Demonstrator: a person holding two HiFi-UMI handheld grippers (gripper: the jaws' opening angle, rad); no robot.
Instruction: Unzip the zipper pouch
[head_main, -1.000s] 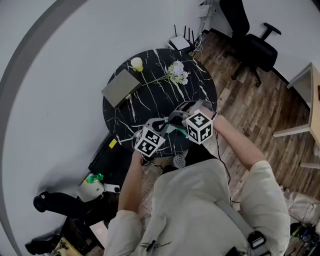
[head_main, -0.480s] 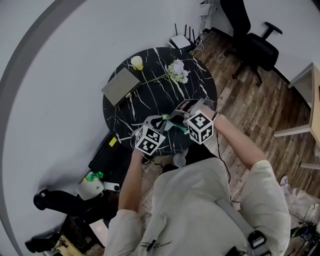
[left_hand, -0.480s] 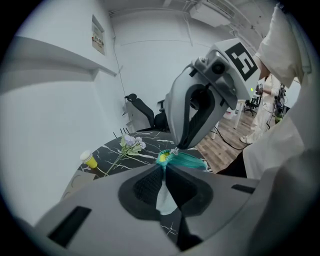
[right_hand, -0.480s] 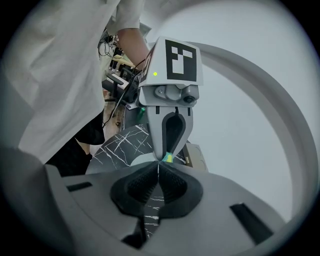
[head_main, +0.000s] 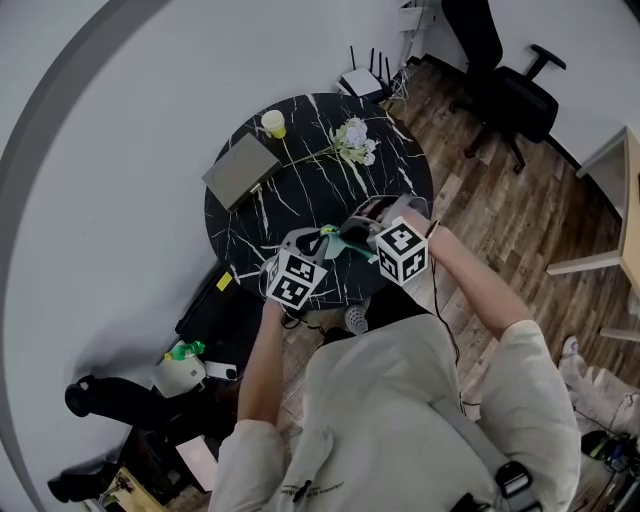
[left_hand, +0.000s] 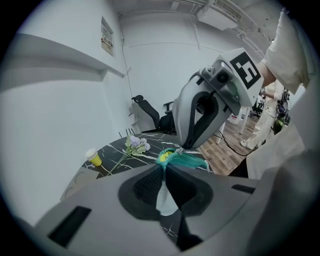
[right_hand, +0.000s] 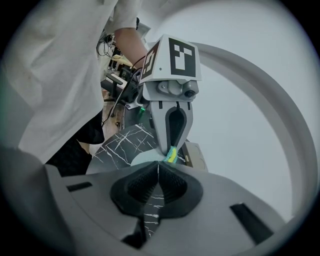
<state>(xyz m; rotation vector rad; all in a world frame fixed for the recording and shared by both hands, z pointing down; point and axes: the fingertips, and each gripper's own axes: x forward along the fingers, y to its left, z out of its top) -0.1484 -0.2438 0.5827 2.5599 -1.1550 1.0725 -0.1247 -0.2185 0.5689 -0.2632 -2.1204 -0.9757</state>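
Observation:
A teal zipper pouch (head_main: 362, 254) hangs over the near edge of the round black marble table (head_main: 300, 190), stretched between my two grippers. My left gripper (head_main: 322, 243) is shut on one end of it. In the left gripper view the pads (left_hand: 150, 182) pinch the pale fabric, and the teal pouch (left_hand: 189, 160) runs away from them. My right gripper (head_main: 352, 240) faces it, shut, its tips (left_hand: 181, 146) meeting the small metal zipper pull at the pouch's top edge. In the right gripper view the right gripper (right_hand: 157, 167) has closed jaws, with the pouch (right_hand: 145, 159) just beyond them and the left gripper (right_hand: 169, 152) holding the far end.
On the table lie a grey laptop (head_main: 241, 171), a yellow cup (head_main: 273, 126) and a sprig of pale flowers (head_main: 355, 140). A black office chair (head_main: 500, 90) and a router (head_main: 360, 85) stand beyond the table. Bags and clutter (head_main: 180, 375) lie on the floor at the left.
The left gripper has tilted a little and drifted slightly up and left. Both grips on the pouch look the same.

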